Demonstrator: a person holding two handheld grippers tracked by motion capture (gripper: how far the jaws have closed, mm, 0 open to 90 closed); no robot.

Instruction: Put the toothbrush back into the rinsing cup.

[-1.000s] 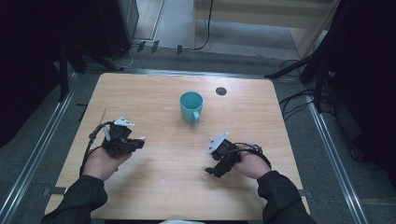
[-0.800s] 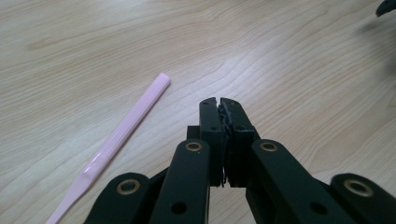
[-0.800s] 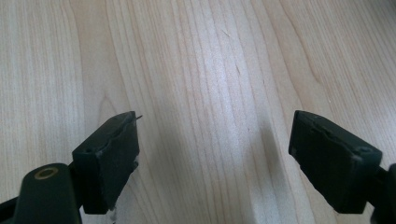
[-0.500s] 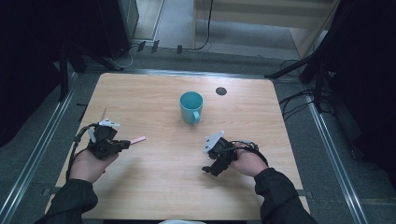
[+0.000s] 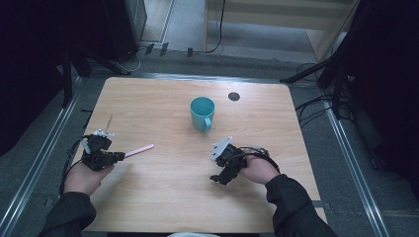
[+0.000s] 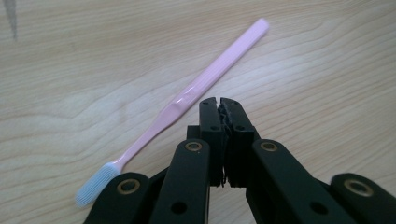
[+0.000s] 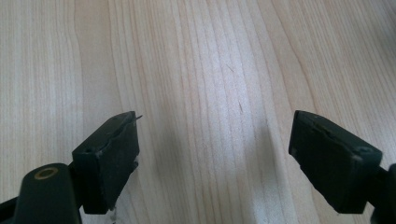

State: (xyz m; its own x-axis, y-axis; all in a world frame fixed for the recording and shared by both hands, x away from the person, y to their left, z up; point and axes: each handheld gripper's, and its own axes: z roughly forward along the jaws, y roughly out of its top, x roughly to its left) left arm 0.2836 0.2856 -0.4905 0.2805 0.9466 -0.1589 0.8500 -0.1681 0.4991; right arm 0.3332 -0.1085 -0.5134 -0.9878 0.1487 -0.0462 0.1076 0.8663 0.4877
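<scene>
The left gripper (image 6: 221,103) is closed on nothing. The toothbrush (image 6: 187,98) is laid just left of it, its axis running from lower left to upper right.

Teal mug (image 5: 202,113) upright mid-table (image 5: 148,98); beyond the mug, toward the far right, small dark round hole (image 5: 233,96).
</scene>
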